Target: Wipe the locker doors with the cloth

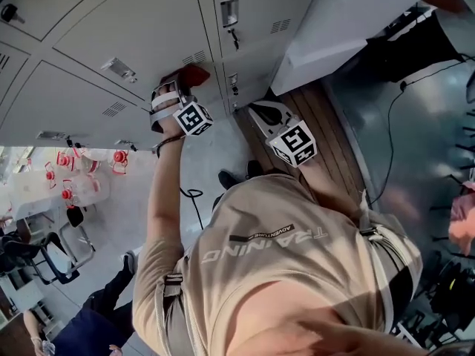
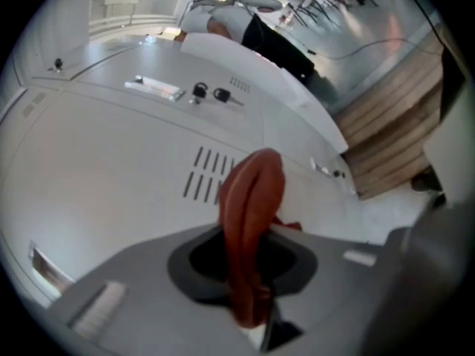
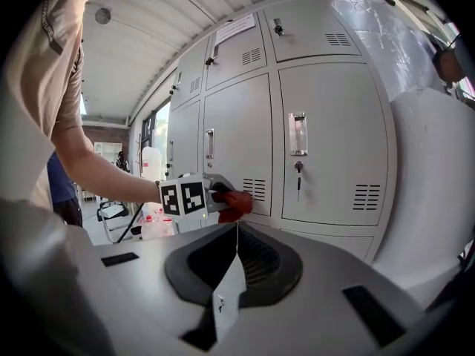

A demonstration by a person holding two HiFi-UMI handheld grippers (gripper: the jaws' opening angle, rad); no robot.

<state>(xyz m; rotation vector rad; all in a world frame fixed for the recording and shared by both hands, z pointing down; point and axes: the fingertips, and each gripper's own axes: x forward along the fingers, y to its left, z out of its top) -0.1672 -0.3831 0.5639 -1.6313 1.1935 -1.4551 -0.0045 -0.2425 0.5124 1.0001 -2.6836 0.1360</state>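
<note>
Red cloth (image 2: 252, 199) is pinched between the clamped jaws of the left gripper (image 2: 249, 232). We note it lies against a pale grey metal locker door (image 2: 111, 169), just beside its vent slots (image 2: 204, 175). The right gripper (image 3: 236, 236) is held apart, jaws together on nothing, facing the locker bank, with wooden planking (image 1: 326, 132) on the floor nearby.

Your rust-red fabric cloth (image 2: 252, 191) covers the jaw tips of the left gripper (image 2: 251, 225), so you cannot see them. The white paper label (image 3: 236, 27) on the upper grey metal locker door (image 3: 245, 59) is too small to read.
</note>
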